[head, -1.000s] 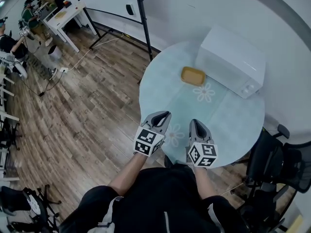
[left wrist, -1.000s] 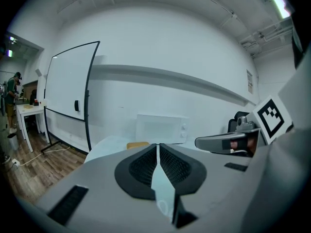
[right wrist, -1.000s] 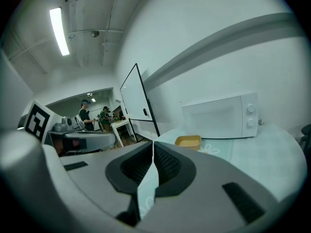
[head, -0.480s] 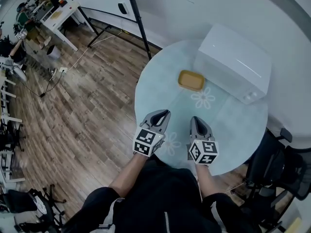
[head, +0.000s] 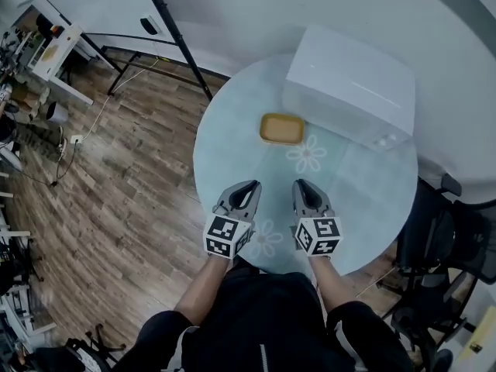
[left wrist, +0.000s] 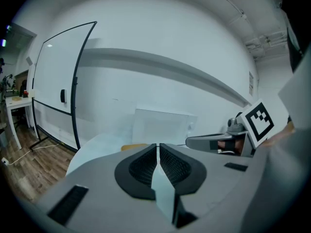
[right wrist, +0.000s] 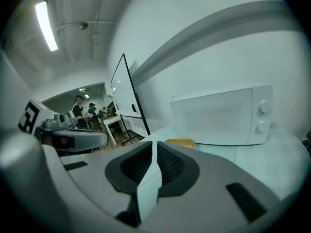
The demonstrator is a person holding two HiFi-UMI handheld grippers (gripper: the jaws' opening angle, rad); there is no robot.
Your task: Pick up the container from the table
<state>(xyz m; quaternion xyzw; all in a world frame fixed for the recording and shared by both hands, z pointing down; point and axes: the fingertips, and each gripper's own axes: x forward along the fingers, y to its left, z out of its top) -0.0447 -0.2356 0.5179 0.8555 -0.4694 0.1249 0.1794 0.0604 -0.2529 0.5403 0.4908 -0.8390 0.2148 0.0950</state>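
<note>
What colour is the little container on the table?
Mustard yellow. The container shows best in the head view, beside the white microwave.

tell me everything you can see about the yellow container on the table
The shallow yellow rectangular container has rounded corners and a raised rim. It looks like plastic, and its inside seems empty. It lies flat on the round pale blue table, by the front left corner of the white microwave, close to it but apparently not touching. Only the table touches it.
</note>
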